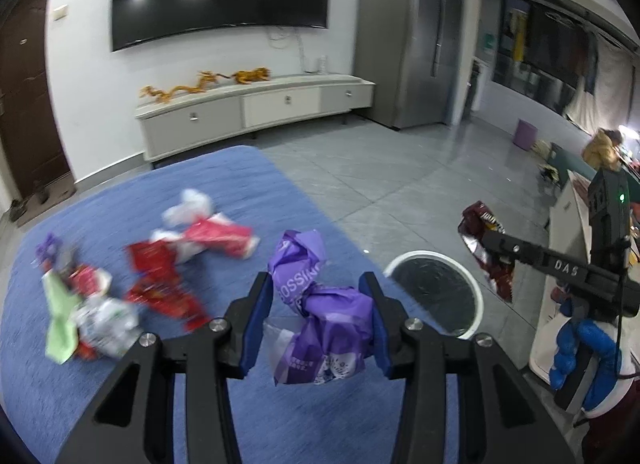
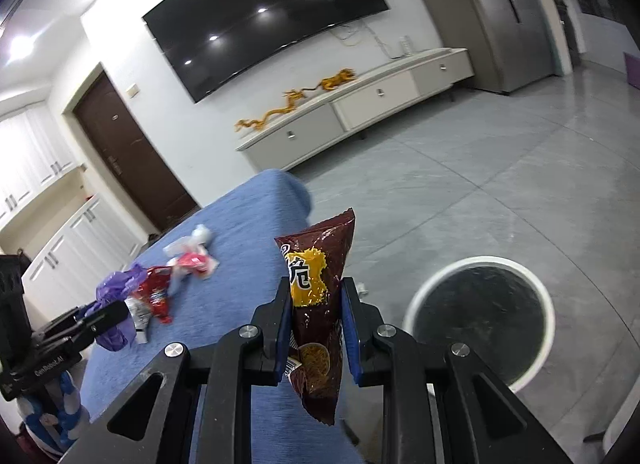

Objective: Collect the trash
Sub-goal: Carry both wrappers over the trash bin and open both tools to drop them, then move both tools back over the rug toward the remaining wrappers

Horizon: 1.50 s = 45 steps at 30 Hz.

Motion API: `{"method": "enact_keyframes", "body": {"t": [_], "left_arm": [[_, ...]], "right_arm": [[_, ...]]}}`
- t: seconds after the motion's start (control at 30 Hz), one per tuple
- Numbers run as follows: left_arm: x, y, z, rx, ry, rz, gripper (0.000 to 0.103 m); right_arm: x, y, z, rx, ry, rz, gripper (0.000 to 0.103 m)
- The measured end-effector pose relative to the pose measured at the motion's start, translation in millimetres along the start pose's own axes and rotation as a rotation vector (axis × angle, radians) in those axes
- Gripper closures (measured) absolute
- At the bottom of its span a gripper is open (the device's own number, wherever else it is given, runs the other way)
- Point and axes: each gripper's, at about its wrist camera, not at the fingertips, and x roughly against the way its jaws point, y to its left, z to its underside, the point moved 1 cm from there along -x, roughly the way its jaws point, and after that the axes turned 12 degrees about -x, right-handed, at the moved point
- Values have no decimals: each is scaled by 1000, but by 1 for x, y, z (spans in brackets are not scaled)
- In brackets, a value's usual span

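My left gripper [image 1: 318,292] is shut on a crumpled purple wrapper [image 1: 320,312] and holds it above the blue table [image 1: 248,184], near its right edge. My right gripper [image 2: 314,300] is shut on a dark red snack bag [image 2: 316,304] with a yellow patch, held upright beside the table edge. The white-rimmed trash bin [image 2: 480,316] stands on the floor to the right; it also shows in the left wrist view [image 1: 436,292]. The right gripper with its bag [image 1: 486,248] shows above the bin there.
Several wrappers lie on the table: red ones [image 1: 168,280], a white and red one [image 1: 208,232], a green and silver pile [image 1: 80,316]. A TV cabinet [image 1: 256,108] and fridge [image 1: 408,44] stand at the far wall. A white box [image 1: 560,264] stands at the right.
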Motion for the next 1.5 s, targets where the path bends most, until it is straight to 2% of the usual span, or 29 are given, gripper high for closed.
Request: {"method": "enact_keyframes", "body": {"t": [0.33,0.73,0.8,0.9,0.97,1.0,1.17,1.33,1.5], "left_arm": [[-72,-56,-46,-78,54,114,60],[-168,-120,-85,-121,110,242,58],[-181,-126,-86,-115,124,270,56],[-200,-132,-87,-90,147,311,39],[-210,-135,-88,-67,153,327,34],[-212,-135,-88,-63,156,331,34],[-218,-135,-85,-49,167,324,34],[-199,-129,-85,-64,127,281,34],[-167,-111,-83,-55,67,218,34]], "right_arm": [[4,-72,-10,-125,-18,101,81],[-26,-133,-24,-216,12,217,81],[-31,-141,-26,-227,20,232,79],[-40,-152,-27,-240,32,261,77],[-43,-159,-27,-244,41,277,71],[-44,-161,-27,-245,44,285,67],[-47,-164,-25,-252,48,317,60],[-42,-162,-29,-243,43,338,59],[-22,-141,-36,-208,-6,338,59]]}}
